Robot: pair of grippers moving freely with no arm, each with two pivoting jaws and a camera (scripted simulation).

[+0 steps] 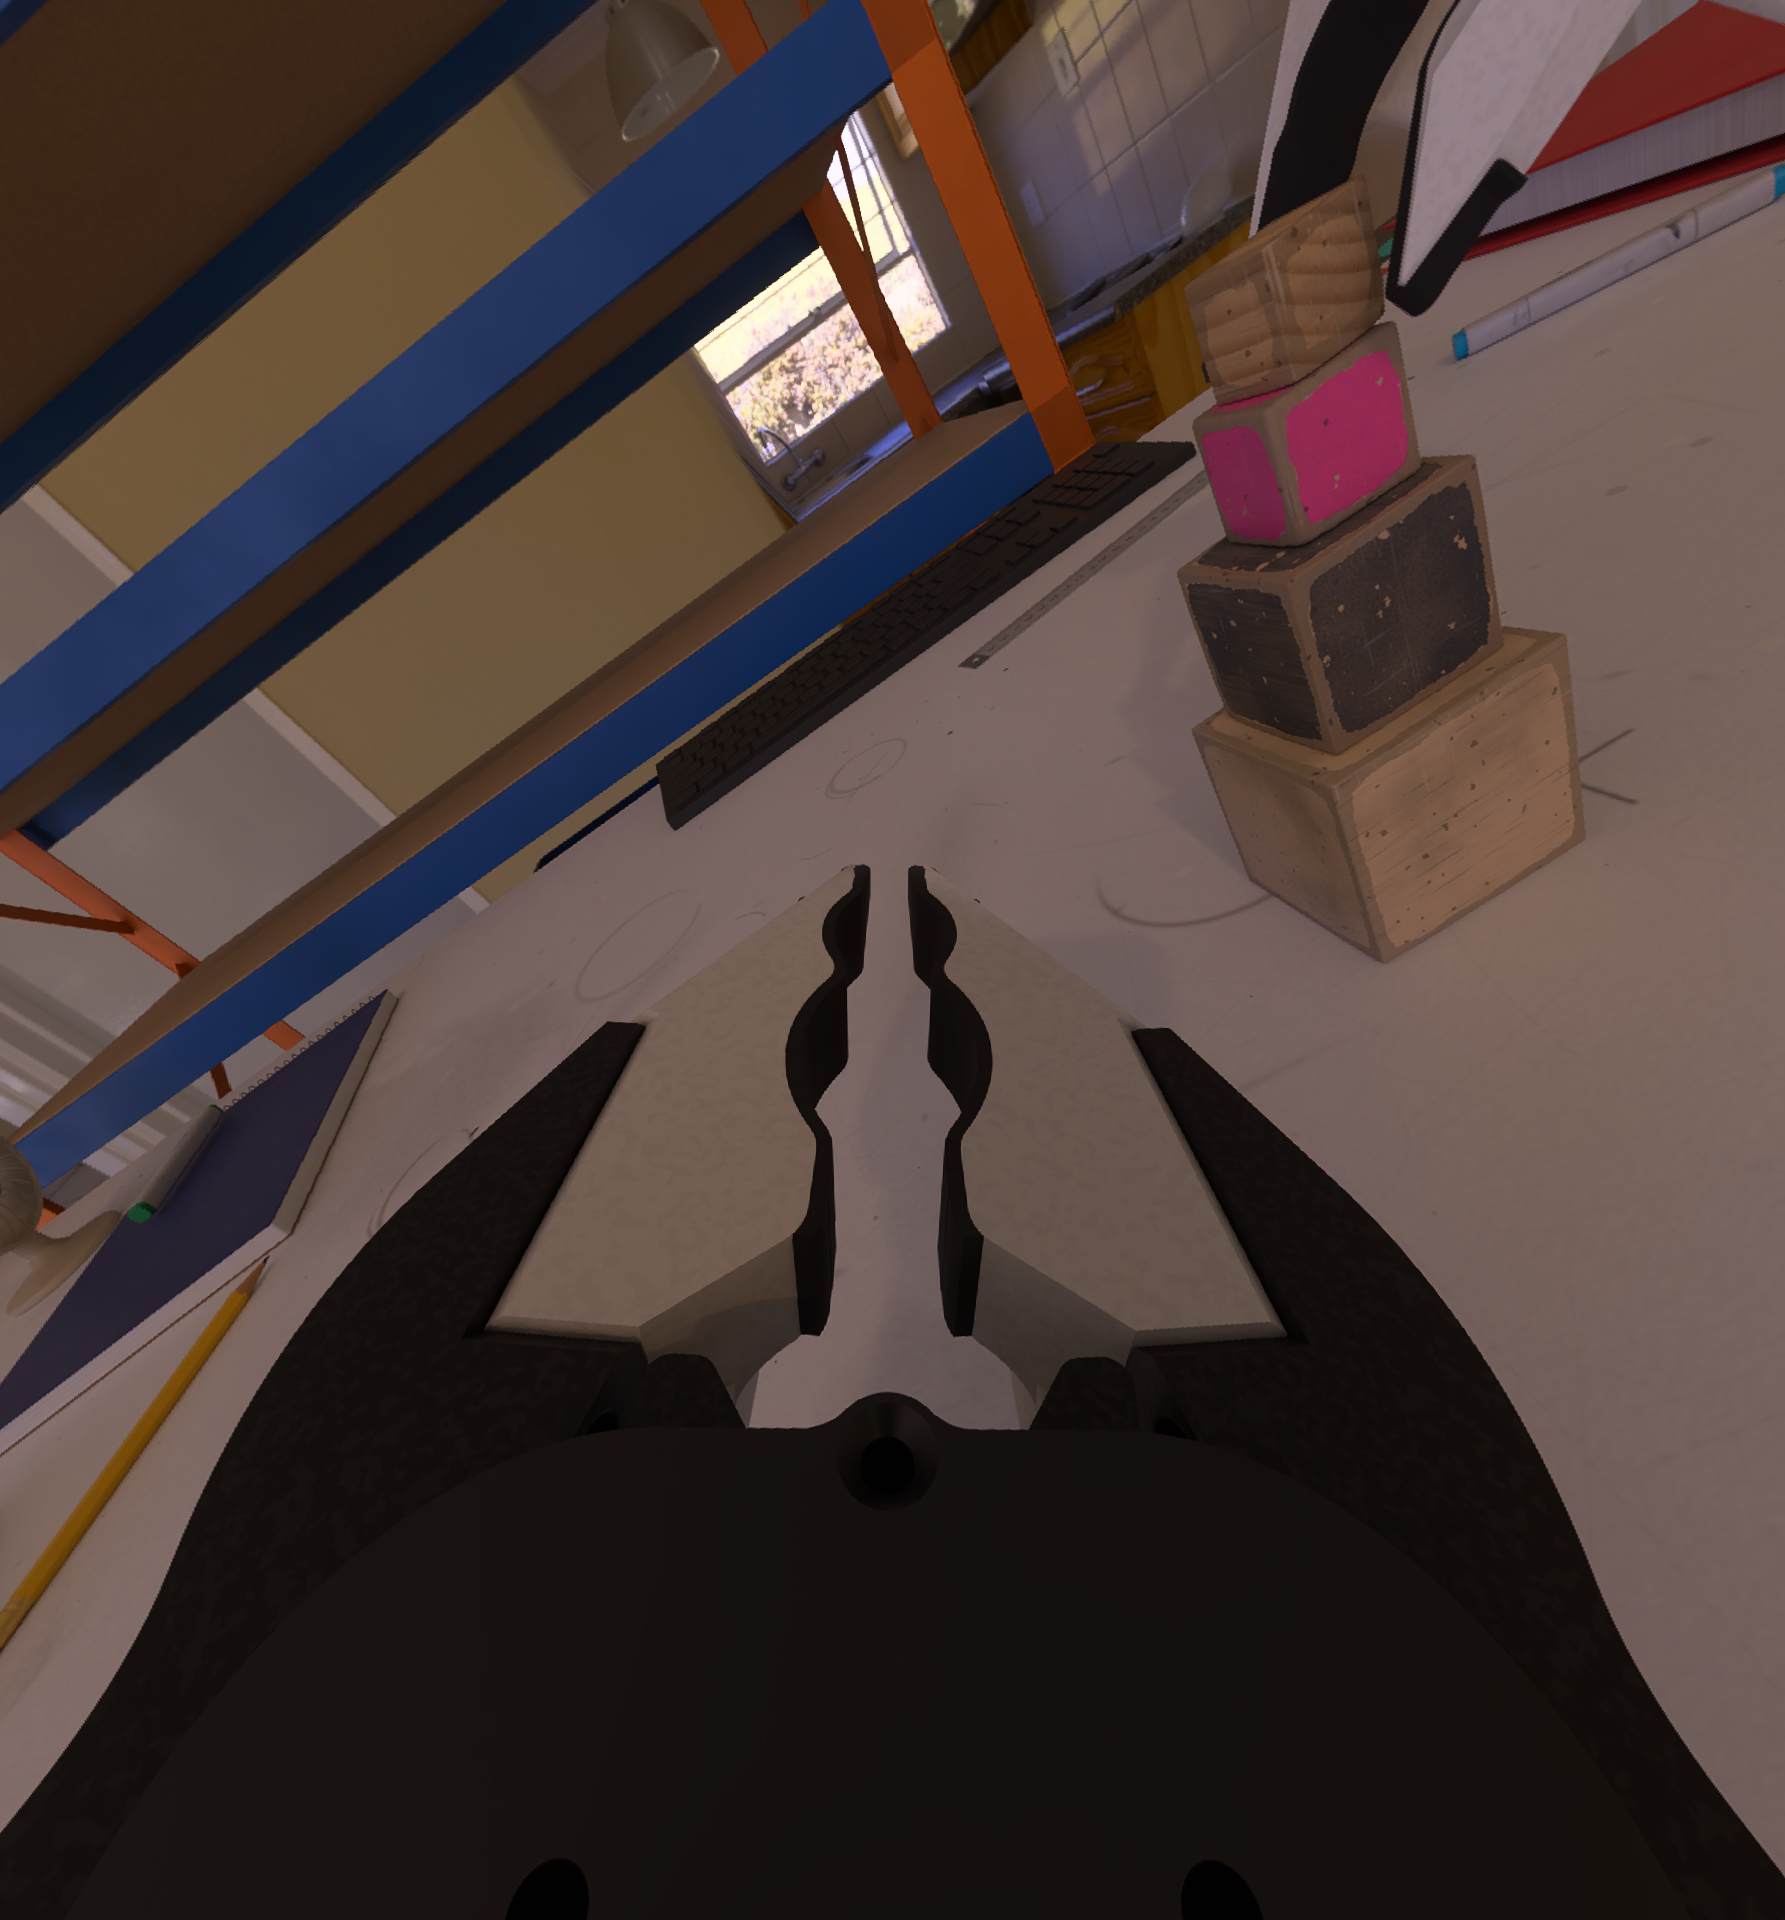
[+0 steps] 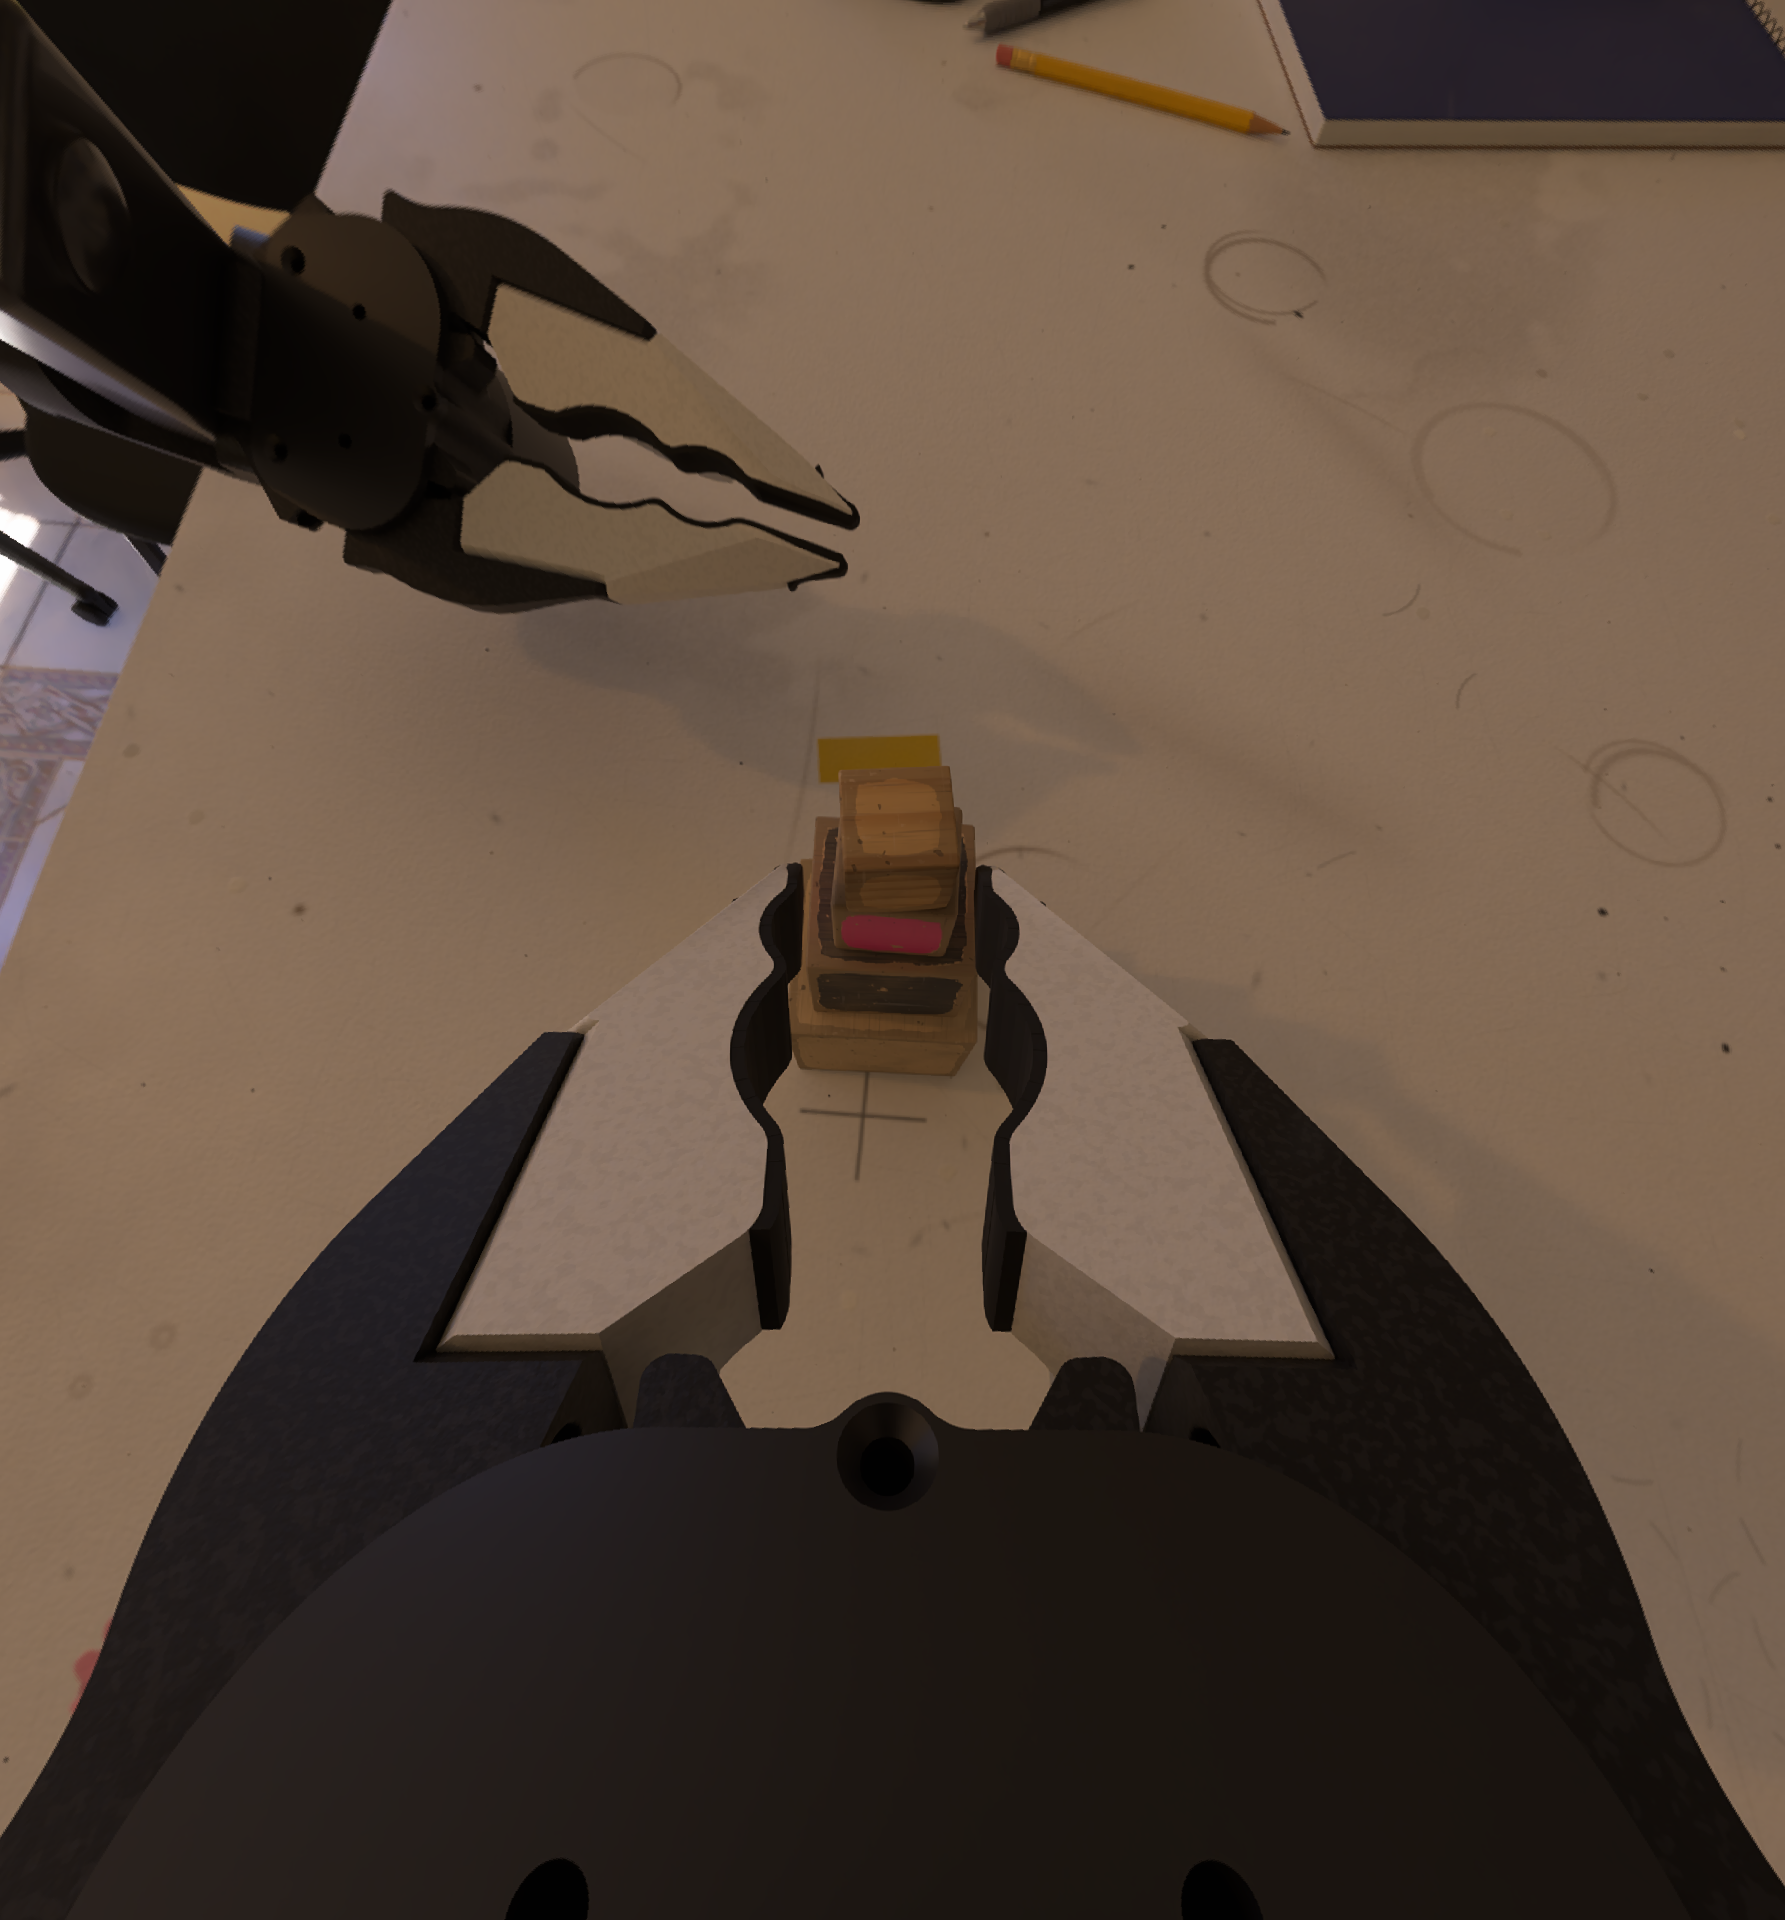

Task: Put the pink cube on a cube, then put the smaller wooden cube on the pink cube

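Note:
A stack stands on the white table (image 1: 1490, 1143). From the bottom it holds a large wooden cube (image 1: 1407, 821), a black cube (image 1: 1355, 613), the pink cube (image 1: 1324, 457) and the smaller wooden cube (image 1: 1283, 291). The right wrist view looks down on it: the smaller wooden cube (image 2: 898, 831) sits over the pink cube (image 2: 890, 935). My right gripper (image 2: 885, 878) is open, a finger on each side of the top cube with a gap showing; it also shows in the left wrist view (image 1: 1337, 260). My left gripper (image 1: 888, 883) is shut and empty, low over the table left of the stack, also seen in the right wrist view (image 2: 844, 542).
A black keyboard (image 1: 919, 623), a metal ruler (image 1: 1085, 571) and a blue-and-orange shelf (image 1: 452, 416) lie beyond the stack. A marker (image 1: 1615, 260) and red book (image 1: 1698, 114) are behind it. A blue notebook (image 2: 1553, 73), pencil (image 2: 1137, 94) and yellow note (image 2: 877, 756) lie nearby.

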